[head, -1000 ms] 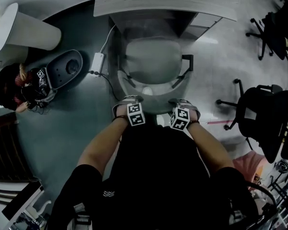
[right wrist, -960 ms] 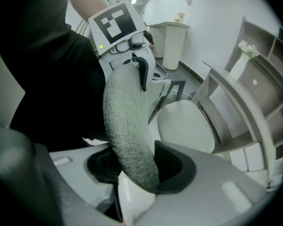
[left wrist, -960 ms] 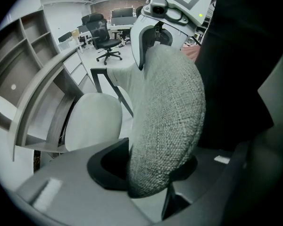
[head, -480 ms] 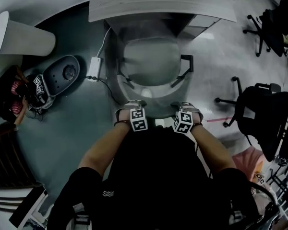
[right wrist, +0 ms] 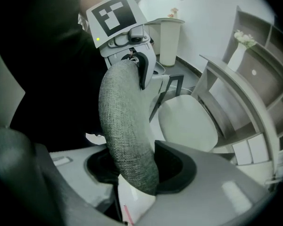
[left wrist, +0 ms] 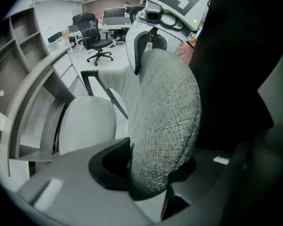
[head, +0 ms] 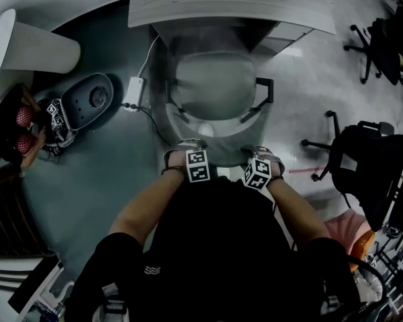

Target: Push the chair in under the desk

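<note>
The person is standing behind the chair (head: pixel 215 86), which is facing the desk (head: pixel 228 9) with its seat close up to the desktop's front edge. The left gripper (head: pixel 188 146) is clamping the top edge of the grey fabric backrest (left wrist: pixel 165 117) between its jaws, and the right gripper (head: pixel 260 151) is pinching the same edge a little further along, both pointing steeply downward.
</note>
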A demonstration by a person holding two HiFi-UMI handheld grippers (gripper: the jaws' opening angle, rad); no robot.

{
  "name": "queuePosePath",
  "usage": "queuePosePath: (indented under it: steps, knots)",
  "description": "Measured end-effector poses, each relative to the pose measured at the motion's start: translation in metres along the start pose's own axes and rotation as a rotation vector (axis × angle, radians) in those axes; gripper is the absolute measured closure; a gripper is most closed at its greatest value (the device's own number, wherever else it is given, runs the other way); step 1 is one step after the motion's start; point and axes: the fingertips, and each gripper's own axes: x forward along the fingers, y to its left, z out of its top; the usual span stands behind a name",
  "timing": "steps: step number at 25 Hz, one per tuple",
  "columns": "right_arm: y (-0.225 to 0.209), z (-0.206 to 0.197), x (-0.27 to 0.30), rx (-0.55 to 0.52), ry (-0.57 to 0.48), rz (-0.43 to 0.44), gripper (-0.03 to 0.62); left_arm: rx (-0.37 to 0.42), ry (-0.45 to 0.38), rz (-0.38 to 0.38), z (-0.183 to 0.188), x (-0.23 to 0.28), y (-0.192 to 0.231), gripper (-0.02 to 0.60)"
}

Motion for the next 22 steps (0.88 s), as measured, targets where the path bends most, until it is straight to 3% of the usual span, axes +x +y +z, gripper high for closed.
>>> queuePosePath:
  steps: [8,22]
  knots:
    - [0.011,0.003,0.008,0.044,-0.04,0.001,0.419,0.026,0.083,0.033,-0.009,0.001,0.001,0.413]
    - [-0.032,0.015,0.003,-0.03,-0.016,0.015,0.422,-0.018,0.034,0.038,-0.011,-0.006,0.034,0.423]
